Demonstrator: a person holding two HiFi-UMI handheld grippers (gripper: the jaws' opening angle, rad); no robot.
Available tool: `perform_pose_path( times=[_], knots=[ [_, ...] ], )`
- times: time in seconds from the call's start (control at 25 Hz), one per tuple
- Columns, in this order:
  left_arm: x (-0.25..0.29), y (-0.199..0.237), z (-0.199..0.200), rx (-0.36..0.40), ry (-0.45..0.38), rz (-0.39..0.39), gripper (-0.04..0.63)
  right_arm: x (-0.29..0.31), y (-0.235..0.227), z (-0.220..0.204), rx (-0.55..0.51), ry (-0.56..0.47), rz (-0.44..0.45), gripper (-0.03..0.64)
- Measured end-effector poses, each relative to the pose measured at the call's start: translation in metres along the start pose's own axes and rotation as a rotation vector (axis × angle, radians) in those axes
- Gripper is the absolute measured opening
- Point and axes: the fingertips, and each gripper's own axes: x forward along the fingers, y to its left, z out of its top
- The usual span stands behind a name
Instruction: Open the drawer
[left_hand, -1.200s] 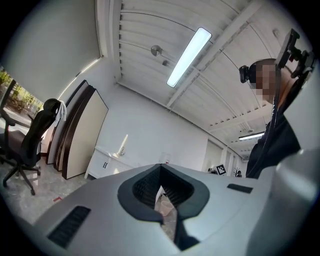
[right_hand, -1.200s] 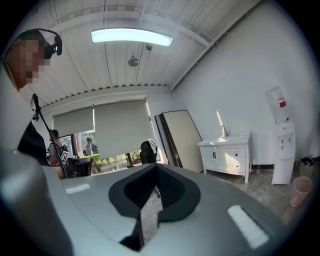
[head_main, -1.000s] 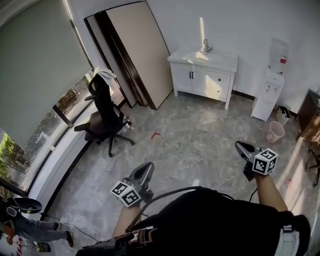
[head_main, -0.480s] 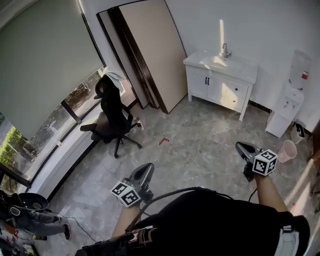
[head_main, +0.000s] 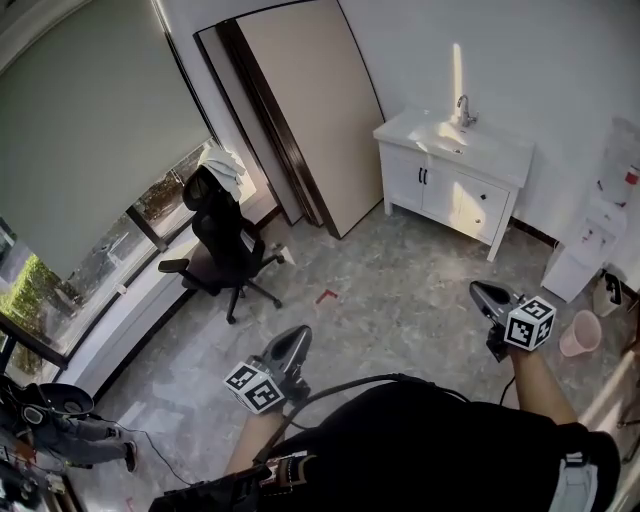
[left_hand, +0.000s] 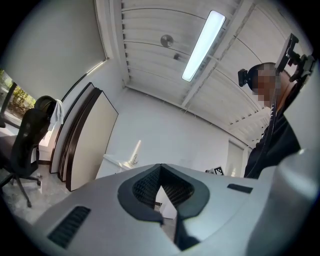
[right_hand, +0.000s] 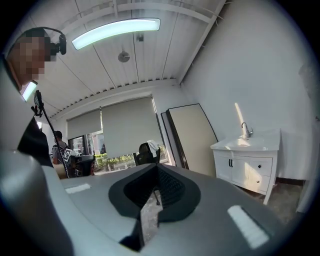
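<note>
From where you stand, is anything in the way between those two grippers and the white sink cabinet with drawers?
Nothing visible does. Bare grey marbled floor lies between the left gripper, the right gripper and the white sink cabinet. The black office chair stands off left, the pink bin off right.

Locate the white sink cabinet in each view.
Head view: white sink cabinet at upper right.
Left gripper view: left of centre, low and small.
Right gripper view: right side, mid-height.
Shared landmark: the beige panel leaning just left of it in all three.
</note>
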Motion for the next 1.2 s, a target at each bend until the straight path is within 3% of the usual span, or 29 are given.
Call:
perform_pose_path(
  times=[0.28,0.48,0.92,1.2],
  knots=[
    [0.050,0.032,-0.006,-0.024,0.041,-0.019,0.000,0.019,-0.043,-0.015,0.047,0.025,-0.031,0.002],
    [0.084,0.072,-0.005,-0.047,0.039,-0.086,0.000,0.045,-0.067,-0.010,0.045,0.019,-0.097,0.002],
    [0.132,0.228,0.077,-0.018,0.050,-0.193,0.000,0.184,-0.069,0.045,-0.006,-0.036,-0.206,0.002],
    [0.146,0.306,0.097,-0.036,0.060,-0.217,0.000,0.260,-0.076,0.053,-0.006,-0.023,-0.228,0.002]
  ],
)
